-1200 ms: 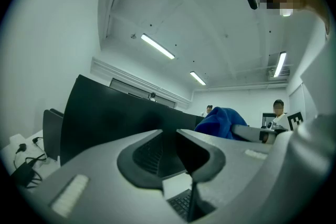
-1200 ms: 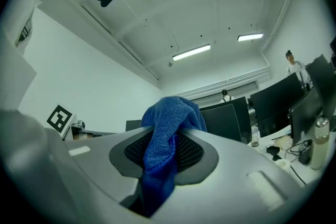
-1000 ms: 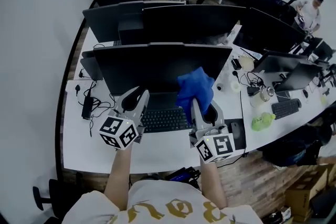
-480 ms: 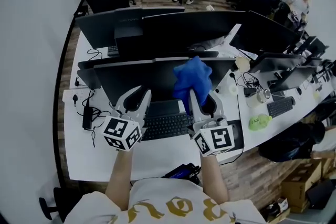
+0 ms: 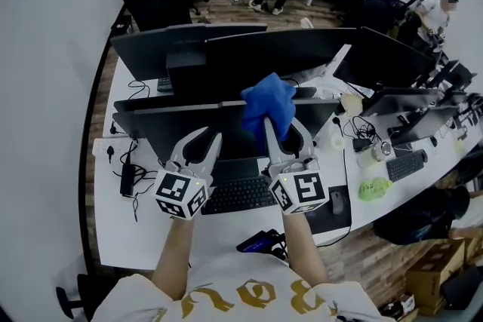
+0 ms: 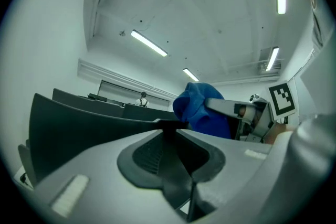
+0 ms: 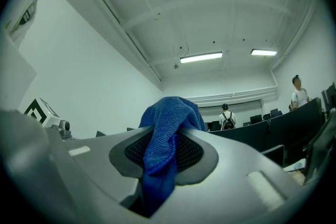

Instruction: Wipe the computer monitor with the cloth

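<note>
Blue knitted microfibre cloth (image 7: pixel 167 123) is pinched between the ribbed black pads of the right gripper (image 7: pixel 164 150). A bunch of it pokes up past the fingertips and the rest hangs down between the two grey fingers. Over on the left gripper (image 6: pixel 176 153) the pads are pressed together along one seam with nothing caught in there, so it's closed on nothing.

From the head view, both grippers are held up side by side in front of the wide dark computer monitor (image 5: pixel 189 124), left gripper (image 5: pixel 202 141) near the lower middle of the screen and the right one (image 5: pixel 276 130) just beside it. The cloth (image 5: pixel 268 103) sits right at the monitor's top edge, a bit right of centre. Can't honestly tell if it's touching the screen or just in front of it. The left gripper view also catches the cloth and the other gripper off to its right, with the monitor's edge running across behind.

Below the screen there's a black keyboard (image 5: pixel 238 194) toward the near edge of the long white desk (image 5: pixel 113 230), and a dark mouse (image 5: pixel 336 197) to its right. A black power brick (image 5: pixel 126 178) with cables lies by the desk's left edge. A crumpled green thing (image 5: pixel 371 188) is further along toward the right end, next to a second keyboard (image 5: pixel 407 164). More dark monitors (image 5: pixel 302 49) stand back to back behind the first one.
</note>
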`<state>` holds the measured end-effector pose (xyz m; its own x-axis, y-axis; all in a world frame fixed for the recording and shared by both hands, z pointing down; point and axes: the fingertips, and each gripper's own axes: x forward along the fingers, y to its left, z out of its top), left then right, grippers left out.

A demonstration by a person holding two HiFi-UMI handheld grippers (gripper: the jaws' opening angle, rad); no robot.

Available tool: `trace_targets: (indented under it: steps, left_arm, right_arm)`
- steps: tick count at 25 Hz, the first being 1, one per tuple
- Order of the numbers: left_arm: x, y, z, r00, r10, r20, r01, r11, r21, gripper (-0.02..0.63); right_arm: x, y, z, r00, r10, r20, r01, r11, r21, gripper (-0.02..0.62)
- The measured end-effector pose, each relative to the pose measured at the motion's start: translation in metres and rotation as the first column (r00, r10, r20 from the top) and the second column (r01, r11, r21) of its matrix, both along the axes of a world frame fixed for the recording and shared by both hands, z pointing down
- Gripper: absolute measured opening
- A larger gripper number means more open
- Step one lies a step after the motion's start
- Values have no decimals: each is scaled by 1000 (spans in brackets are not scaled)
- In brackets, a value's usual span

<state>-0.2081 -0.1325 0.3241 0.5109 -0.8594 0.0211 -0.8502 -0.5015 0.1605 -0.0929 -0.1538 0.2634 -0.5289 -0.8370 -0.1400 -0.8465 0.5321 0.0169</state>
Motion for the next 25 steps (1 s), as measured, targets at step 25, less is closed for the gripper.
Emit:
trace_targets:
  steps: [25]
  left_arm:
    - [-12,-36,26,999,-38,6,38,998,-53,64]
  right_arm:
    - [-53,-53,23,965,-4,-261,7,1000,12,112]
